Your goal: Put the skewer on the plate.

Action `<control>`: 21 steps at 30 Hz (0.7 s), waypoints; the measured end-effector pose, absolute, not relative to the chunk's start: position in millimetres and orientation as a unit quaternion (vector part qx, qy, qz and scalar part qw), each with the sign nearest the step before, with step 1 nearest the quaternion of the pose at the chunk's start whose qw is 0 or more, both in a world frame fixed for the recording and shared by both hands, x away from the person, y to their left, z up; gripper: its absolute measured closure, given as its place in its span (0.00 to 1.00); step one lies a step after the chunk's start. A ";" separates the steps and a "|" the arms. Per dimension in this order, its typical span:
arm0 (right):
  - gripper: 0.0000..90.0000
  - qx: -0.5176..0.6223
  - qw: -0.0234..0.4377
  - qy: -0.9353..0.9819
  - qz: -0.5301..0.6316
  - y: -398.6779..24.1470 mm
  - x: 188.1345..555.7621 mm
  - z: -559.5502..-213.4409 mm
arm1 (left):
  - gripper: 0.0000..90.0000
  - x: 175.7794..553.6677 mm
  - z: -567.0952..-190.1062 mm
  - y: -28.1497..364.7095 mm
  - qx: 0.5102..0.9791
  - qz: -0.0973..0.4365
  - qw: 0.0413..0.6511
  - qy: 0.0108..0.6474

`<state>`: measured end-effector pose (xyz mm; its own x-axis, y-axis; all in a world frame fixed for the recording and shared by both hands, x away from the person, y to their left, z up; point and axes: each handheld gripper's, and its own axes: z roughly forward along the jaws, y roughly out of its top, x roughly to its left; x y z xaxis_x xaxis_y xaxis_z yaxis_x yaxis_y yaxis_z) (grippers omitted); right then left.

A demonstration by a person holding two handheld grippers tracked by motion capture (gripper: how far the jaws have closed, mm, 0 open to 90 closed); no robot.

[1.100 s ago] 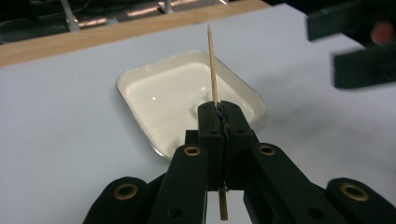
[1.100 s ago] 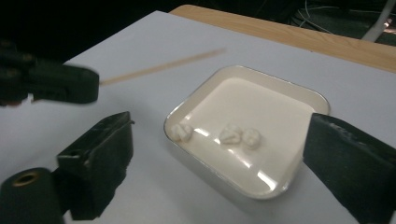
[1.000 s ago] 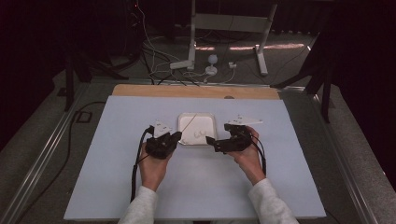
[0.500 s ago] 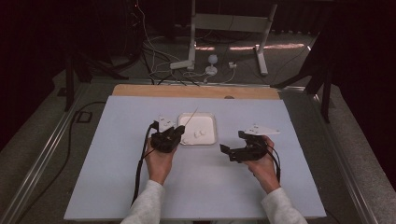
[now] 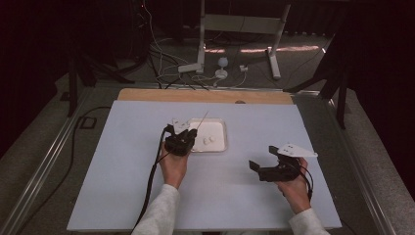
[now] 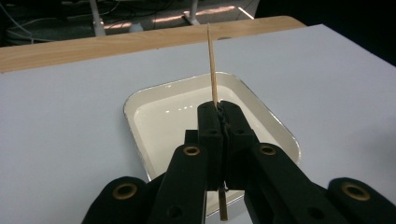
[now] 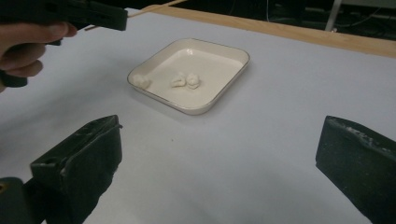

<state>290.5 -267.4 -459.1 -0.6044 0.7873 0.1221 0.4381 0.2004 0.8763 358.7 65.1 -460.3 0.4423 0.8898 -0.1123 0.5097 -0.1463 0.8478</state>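
Observation:
A white square tray (image 5: 218, 127) sits mid-table and holds three small white lumps (image 5: 209, 140). My left gripper (image 5: 189, 134) hovers over the tray's left edge, shut on a thin wooden skewer (image 5: 201, 119) that points away and up. In the left gripper view the skewer (image 6: 211, 65) rises from the shut left gripper (image 6: 219, 108) above the tray (image 6: 154, 116). My right gripper (image 5: 254, 166) stands open and empty at the front right, apart from the tray. The right gripper view shows the open right gripper (image 7: 219, 140), the tray (image 7: 224, 70), two lumps (image 7: 187, 80) and a third (image 7: 140, 81).
A wooden strip (image 5: 205, 95) runs along the table's far edge. Beyond it, on the floor, are cables and a white stand (image 5: 200, 63). Metal rails (image 5: 44, 161) flank the table. The pale blue tabletop (image 5: 122, 171) spreads wide around the tray.
My right gripper has pulled back from the tray's right side toward the front right of the table. My left gripper has shifted slightly over the tray's left edge with the skewer.

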 end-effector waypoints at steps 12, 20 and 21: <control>0.01 0.420 0.196 0.740 0.487 -298.5 265.4 -461.8 | 0.99 366.7 -470.9 57.5 0.722 0.232 0.425 0.495; 0.01 0.430 0.197 0.731 0.491 -307.5 260.7 -463.9 | 0.99 373.9 -480.1 50.0 0.723 0.232 0.413 0.502; 0.01 0.430 0.196 0.732 0.491 -307.2 260.6 -464.2 | 0.99 374.8 -481.2 49.4 0.723 0.232 0.411 0.504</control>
